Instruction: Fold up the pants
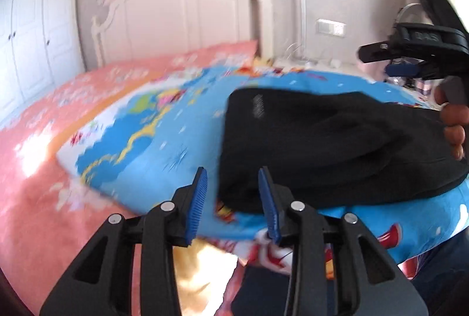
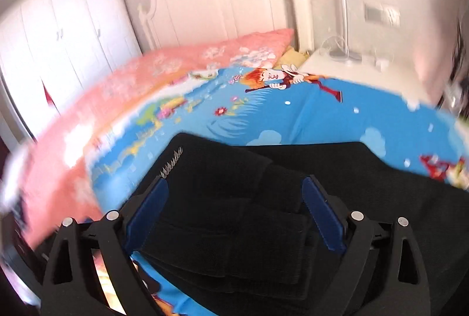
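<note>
The black pants (image 1: 322, 146) lie folded in a compact stack on the blue cartoon-print blanket (image 1: 176, 146). My left gripper (image 1: 233, 187) is open and empty, with its fingers just in front of the stack's near left edge. My right gripper (image 2: 236, 196) is open wide and empty, hovering over the folded pants (image 2: 240, 213). The right gripper also shows in the left wrist view (image 1: 381, 55), raised beyond the pants' far right side, held by a hand.
The blue blanket (image 2: 307, 116) lies on a bed with a pink sheet (image 1: 44, 169). A white headboard (image 1: 181, 14) stands at the back, a white wardrobe (image 1: 35, 32) at the left, a white nightstand (image 2: 346, 64) at the right.
</note>
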